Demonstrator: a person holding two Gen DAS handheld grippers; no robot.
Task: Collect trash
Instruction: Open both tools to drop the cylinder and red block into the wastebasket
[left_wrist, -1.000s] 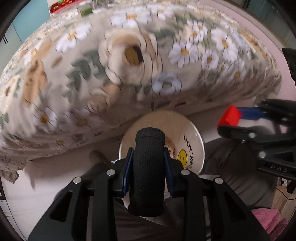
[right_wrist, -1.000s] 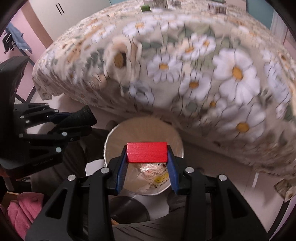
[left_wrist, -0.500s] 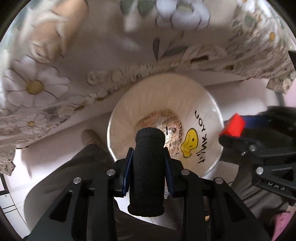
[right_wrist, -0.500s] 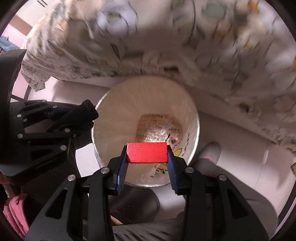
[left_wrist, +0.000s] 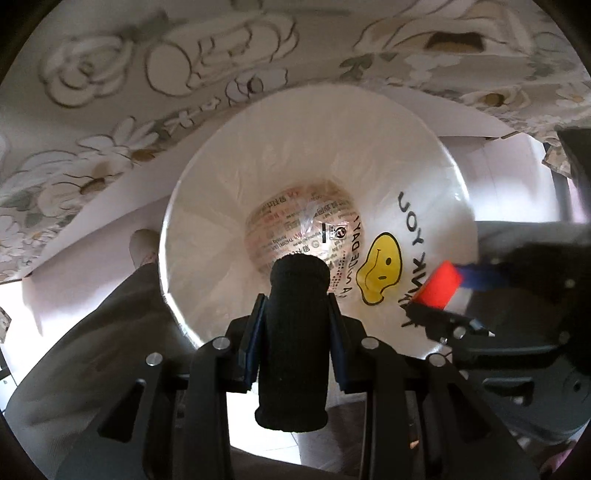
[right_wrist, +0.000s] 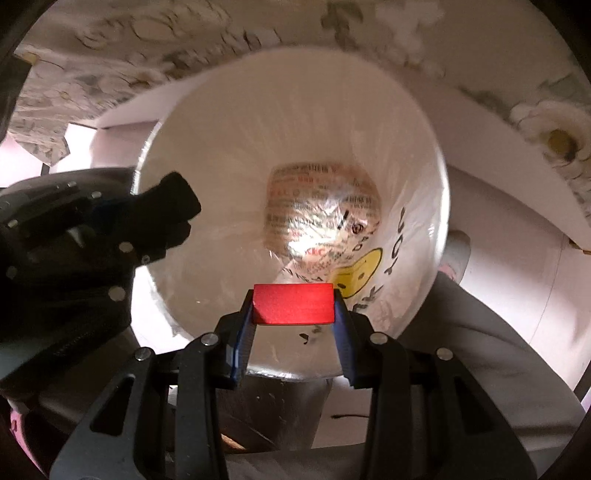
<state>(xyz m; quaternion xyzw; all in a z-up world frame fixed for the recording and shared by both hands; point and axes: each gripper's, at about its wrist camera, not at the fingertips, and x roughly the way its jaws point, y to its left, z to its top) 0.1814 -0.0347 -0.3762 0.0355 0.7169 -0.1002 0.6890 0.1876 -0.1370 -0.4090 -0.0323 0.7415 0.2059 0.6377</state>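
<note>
Left gripper (left_wrist: 293, 325): jaws clenched on a black knit roll (left_wrist: 293, 332), which stands upright between the pads. Right gripper (right_wrist: 293, 325): jaws clenched on a red block (right_wrist: 293, 303), gripped at both ends. Since a second ago both hands have dropped from level with the floral bedspread (left_wrist: 110, 110) to directly above the waste bin (left_wrist: 207, 206), whose mouth fills both views. Its white liner (smiley print, "THANK YOU" lettering) holds a crumpled printed wrapper (right_wrist: 321, 210) at the bottom. Judgement: both items are positioned for release; neither has been dropped yet.
</note>
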